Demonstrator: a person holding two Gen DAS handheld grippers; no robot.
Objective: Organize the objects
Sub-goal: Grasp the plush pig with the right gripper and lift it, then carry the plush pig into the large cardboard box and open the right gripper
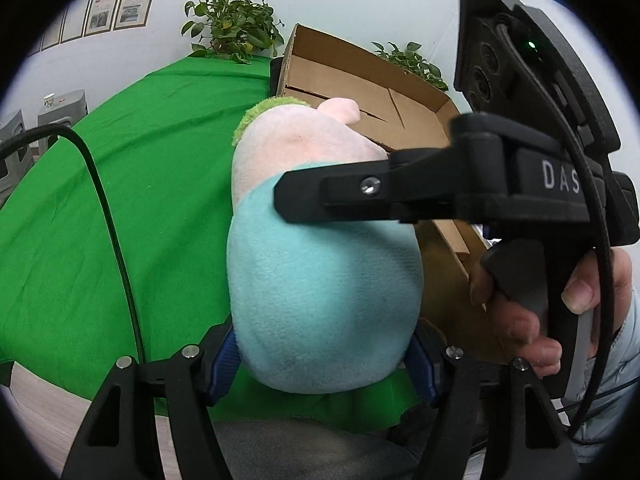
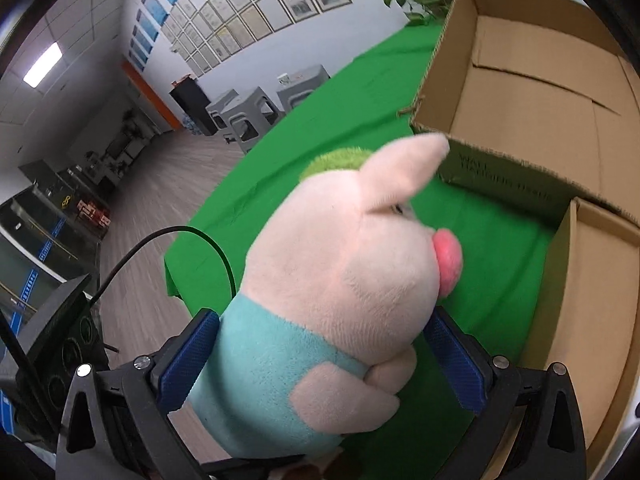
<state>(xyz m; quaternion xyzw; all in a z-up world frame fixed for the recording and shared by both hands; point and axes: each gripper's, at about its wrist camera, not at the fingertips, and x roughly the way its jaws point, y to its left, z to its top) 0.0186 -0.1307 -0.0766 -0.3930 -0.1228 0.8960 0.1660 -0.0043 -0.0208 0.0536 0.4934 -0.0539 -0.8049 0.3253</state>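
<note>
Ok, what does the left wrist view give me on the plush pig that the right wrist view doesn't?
Left wrist only: the right gripper reaching across the plush pig from the side, with the hand on its handle.

Right wrist only: the pig's snout, ear and arm, plus a second cardboard box.

Both: the pig between blue pads, the open cardboard box behind it, and the green cloth.

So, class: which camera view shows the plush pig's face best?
The right wrist view: the plush pig shows its snout, ear and eye there. The left wrist view shows only its back, partly crossed by the other claw.
</note>
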